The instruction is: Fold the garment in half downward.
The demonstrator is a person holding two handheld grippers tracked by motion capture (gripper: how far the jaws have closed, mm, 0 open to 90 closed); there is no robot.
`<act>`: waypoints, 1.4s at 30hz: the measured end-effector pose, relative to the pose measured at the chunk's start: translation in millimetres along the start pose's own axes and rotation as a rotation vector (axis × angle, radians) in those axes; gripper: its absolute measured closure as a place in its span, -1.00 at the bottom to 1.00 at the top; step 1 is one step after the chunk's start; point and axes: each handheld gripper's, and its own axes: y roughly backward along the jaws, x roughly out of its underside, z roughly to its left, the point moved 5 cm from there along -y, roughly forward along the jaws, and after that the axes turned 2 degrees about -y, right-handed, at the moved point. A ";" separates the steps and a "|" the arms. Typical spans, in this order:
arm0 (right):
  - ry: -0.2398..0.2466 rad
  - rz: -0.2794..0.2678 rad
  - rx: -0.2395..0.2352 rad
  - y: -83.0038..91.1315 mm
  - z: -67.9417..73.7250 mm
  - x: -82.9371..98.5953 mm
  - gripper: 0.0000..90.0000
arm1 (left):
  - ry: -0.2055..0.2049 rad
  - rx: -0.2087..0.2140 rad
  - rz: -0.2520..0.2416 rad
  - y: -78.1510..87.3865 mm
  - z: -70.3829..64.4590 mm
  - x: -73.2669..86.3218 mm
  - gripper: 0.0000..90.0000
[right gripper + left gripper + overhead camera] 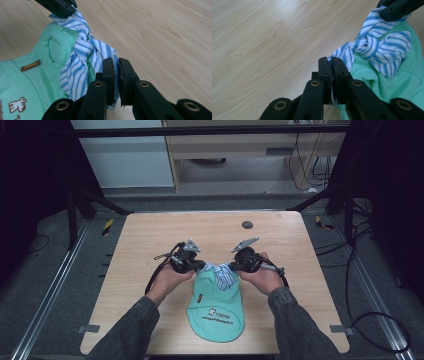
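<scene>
Pale wood grain covers the desk (150, 240), where one mint-green bib (216, 307) lies near the front edge, midway between the side edges. Its two blue-striped ties (372, 47) are knotted together at its far end. The left gripper (331, 65) pinches one tie end and the right gripper (116, 65) the other. One dark round disc (247, 224) sits near the far edge, well apart.

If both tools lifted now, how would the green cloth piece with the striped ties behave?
Probably floppy: the green cloth lies flat and creased on the table. It would likely hang from the knotted striped ties, since the left tool and right tool each pinch a tie end. It looks light and unlikely to slip.
</scene>
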 end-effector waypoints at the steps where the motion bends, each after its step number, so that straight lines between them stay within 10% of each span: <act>1: 0.004 0.002 0.001 0.3 0.0 0.4 0.88 | 0.002 0.000 -0.001 0.6 -0.2 -0.5 0.92; 42: 0.076 0.013 0.017 24.6 -8.0 -29.2 0.87 | -0.091 -0.045 0.021 26.9 6.6 -37.4 0.93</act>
